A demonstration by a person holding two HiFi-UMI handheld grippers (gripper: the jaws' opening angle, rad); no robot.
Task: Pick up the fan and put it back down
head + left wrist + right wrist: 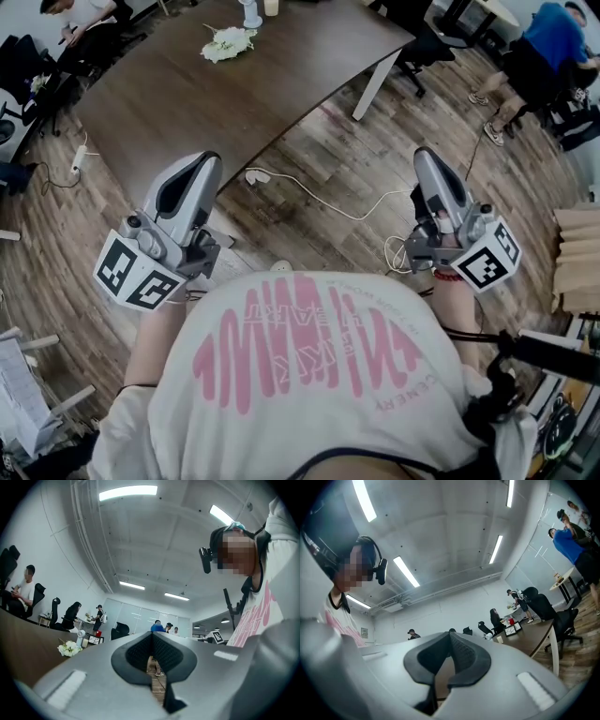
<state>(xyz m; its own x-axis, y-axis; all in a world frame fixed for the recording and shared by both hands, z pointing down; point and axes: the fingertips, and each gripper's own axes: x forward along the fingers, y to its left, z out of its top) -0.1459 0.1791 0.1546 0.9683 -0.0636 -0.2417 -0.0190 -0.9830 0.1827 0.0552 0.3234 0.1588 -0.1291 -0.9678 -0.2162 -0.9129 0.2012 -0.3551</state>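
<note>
Fan [250, 13] stands upright at the bench's [187, 103] far edge, just right of the flowers [228, 42] and well apart from both tongs. Your left tongs [208, 161] are closed on nothing beside the bench's near edge. Your right tongs [424, 156], also closed and empty, hang over the floor. The fan lies far ahead, and I judge your left hand the nearer.

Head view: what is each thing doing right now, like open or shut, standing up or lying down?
Left gripper: shut, holding nothing, up in the air.
Right gripper: shut, holding nothing, up in the air.
Small white fan: standing upright on the dark wooden table, not held; can't tell if it spins.
White flower bunch: lying on that table.
White cable: lying loose on the wooden floor.
</note>
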